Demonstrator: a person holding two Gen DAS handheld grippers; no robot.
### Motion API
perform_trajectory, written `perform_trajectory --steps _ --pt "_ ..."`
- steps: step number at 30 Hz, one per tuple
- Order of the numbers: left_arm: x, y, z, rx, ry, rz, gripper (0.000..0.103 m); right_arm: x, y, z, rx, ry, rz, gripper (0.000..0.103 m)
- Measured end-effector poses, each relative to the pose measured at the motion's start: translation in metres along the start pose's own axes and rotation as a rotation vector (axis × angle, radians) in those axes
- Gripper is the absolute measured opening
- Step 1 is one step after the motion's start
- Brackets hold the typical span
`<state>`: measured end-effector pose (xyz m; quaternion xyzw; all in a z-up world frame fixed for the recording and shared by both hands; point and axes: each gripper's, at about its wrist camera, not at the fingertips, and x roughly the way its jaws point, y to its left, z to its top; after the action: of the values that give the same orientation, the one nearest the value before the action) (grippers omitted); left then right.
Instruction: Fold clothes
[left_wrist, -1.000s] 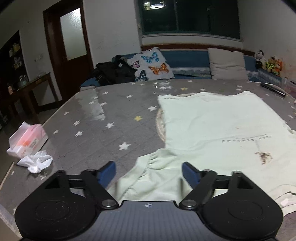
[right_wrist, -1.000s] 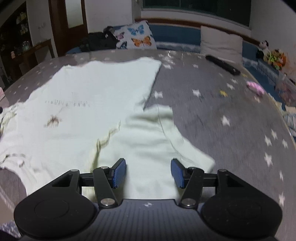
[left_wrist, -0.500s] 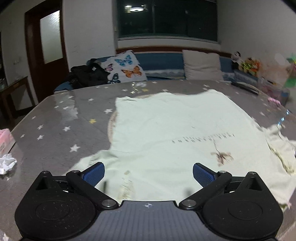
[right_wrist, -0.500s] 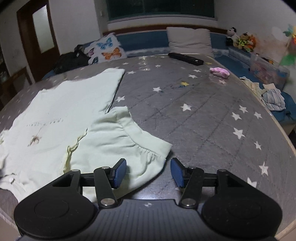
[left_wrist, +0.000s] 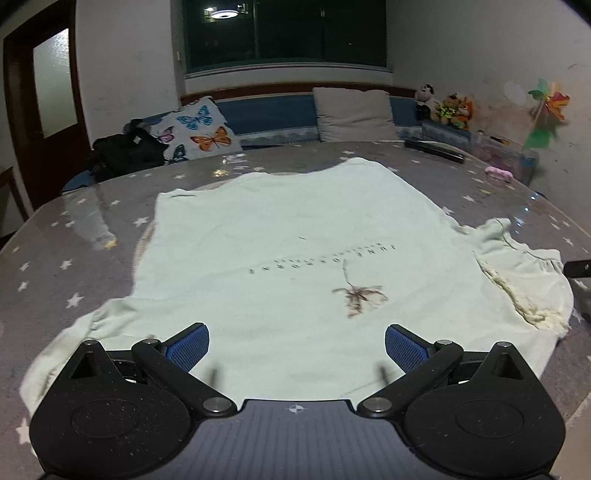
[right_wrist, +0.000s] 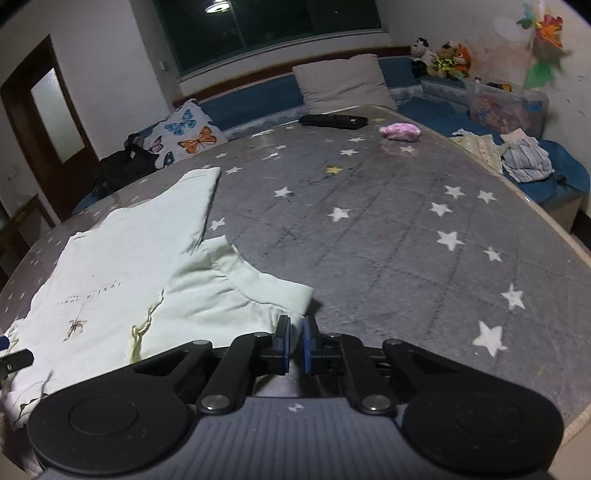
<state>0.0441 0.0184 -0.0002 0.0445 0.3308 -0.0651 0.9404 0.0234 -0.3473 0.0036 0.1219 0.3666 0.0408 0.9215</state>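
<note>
Home: sofa cushions (left_wrist: 354, 115), plush toys (left_wrist: 445, 107)

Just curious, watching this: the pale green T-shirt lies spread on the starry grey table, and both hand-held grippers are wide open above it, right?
Not quite. Only the left hand-held gripper is wide open over the T-shirt. The right wrist view shows the right hand-held gripper shut on the sleeve. The shirt does lie spread on the starry table.
</note>
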Motion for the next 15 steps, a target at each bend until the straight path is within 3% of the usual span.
perform_trajectory --steps 3,5,7,15 --pt "0.003 -0.005 -0.005 0.005 0.014 -0.009 0.103 -0.005 0.002 0.001 -0.02 -0.019 -0.007 0.012" --pt "0.005 -0.008 -0.009 0.01 0.022 -0.016 0.103 -0.008 0.006 0.003 -0.046 -0.035 0.006 0.021" --pt "0.005 -0.013 -0.012 0.027 0.025 -0.017 0.103 -0.007 0.014 0.004 -0.07 -0.035 0.028 0.038" --pt "-0.001 -0.022 -0.032 0.076 0.033 -0.042 0.103 0.004 0.074 0.0 -0.286 0.008 0.191 0.052"
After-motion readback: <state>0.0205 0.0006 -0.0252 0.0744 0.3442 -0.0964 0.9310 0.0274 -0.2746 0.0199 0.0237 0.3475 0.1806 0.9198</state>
